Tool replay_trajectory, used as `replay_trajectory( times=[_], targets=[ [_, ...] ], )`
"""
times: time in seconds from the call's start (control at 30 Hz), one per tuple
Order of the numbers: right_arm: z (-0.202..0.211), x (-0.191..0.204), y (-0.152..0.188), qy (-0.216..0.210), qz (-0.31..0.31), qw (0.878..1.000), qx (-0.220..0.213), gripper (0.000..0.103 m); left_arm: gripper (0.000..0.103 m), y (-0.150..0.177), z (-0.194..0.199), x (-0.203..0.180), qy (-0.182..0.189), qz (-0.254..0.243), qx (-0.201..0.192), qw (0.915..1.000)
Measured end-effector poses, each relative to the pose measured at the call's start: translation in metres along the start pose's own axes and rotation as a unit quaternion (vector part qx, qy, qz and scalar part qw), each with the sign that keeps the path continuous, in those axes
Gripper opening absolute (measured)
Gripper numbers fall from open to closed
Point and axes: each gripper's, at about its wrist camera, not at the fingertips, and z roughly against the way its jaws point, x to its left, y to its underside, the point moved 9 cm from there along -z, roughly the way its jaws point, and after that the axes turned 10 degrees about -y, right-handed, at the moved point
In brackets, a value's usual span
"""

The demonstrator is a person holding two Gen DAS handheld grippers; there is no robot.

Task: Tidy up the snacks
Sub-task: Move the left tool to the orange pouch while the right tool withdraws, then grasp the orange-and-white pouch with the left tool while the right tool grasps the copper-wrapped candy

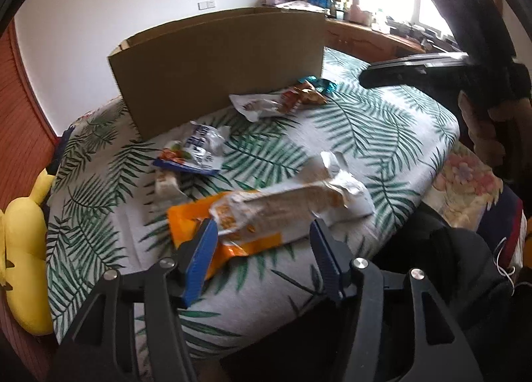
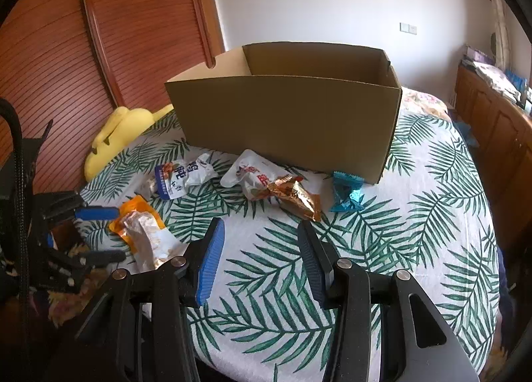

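So where I'm at: the box (image 2: pixel 286 122) sits on the leaf-print bed (image 2: pixel 415 215) and from my right-side view what I can see of its inside looks bare, though the near wall hides the floor of it. Basically nothing is sorted yet, I'd say.

Everything is loose in front of the box. Right against its near wall there's a white pouch (image 2: pixel 247 176) with a gold wrapper (image 2: pixel 296 197) touching it, and a blue candy (image 2: pixel 347 191) just beside the box's right corner. Toward its left corner there's a white-and-blue pack (image 2: pixel 184 176). Furthest out from the box is the orange bag (image 1: pixel 252 212), a long crumpled one with a white torn end.

My left gripper (image 1: pixel 262 235) is over that orange bag, jaws spread and straddling it, not squeezing it yet as far as I can tell. Right gripper (image 2: pixel 261 242) hangs over bare bedding, well short of the box, jaws partly spread with nothing in them.

So all five packs are left to do. My guess is the orange bag goes first.
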Motion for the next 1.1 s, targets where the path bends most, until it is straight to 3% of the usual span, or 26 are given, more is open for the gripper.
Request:
replay_trajectory(
  times=[0.37,0.53,0.87,1.1],
  targets=[
    [0.001,0.003,0.001,-0.006,-0.002,1.000,-0.002,0.046,0.059,0.004,-0.016,-0.022,0.002,-0.025,0.016,0.9995],
    [-0.001,0.001,0.005,-0.004,-0.006,1.000,0.000,0.046,0.059,-0.009,-0.028,-0.023,0.000,-0.007,0.017,0.9998],
    [-0.005,-0.007,0.014,-0.002,-0.017,1.000,0.004,0.047,0.060,-0.041,-0.042,-0.037,-0.029,-0.055,-0.011,0.9980],
    [-0.005,-0.008,0.017,-0.007,-0.024,1.000,0.005,0.047,0.060,-0.058,-0.050,-0.031,-0.002,-0.039,-0.005,0.9992]
  ],
)
